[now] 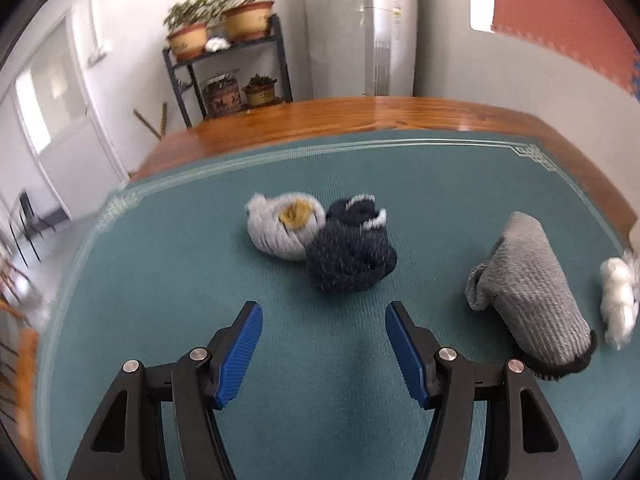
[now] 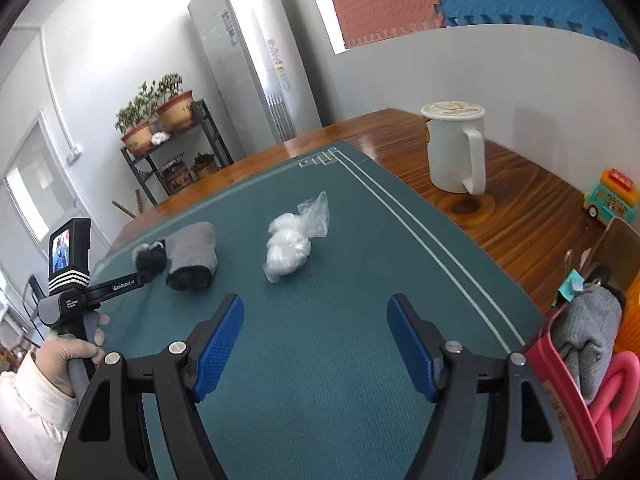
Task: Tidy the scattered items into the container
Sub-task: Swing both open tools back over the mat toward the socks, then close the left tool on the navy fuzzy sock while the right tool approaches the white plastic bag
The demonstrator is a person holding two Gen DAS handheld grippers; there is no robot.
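We hold both the left gripper [image 1: 324, 320] and the right gripper [image 2: 316, 316] wide open and empty above the green mat [image 2: 340, 360], ready to pick. The dark sock ball [image 1: 350, 262], light grey sock ball [image 1: 282, 226], grey sock roll [image 1: 528, 292] and plastic bag [image 2: 288, 246] lie scattered there; the pink container [image 2: 560, 376] stands at the right edge, so the right side can drop things in.

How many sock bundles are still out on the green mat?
3: a light grey one touching a dark navy one mid-mat, and a grey roll to their right. The white bag isn't socks. More socks sit in the pink container.
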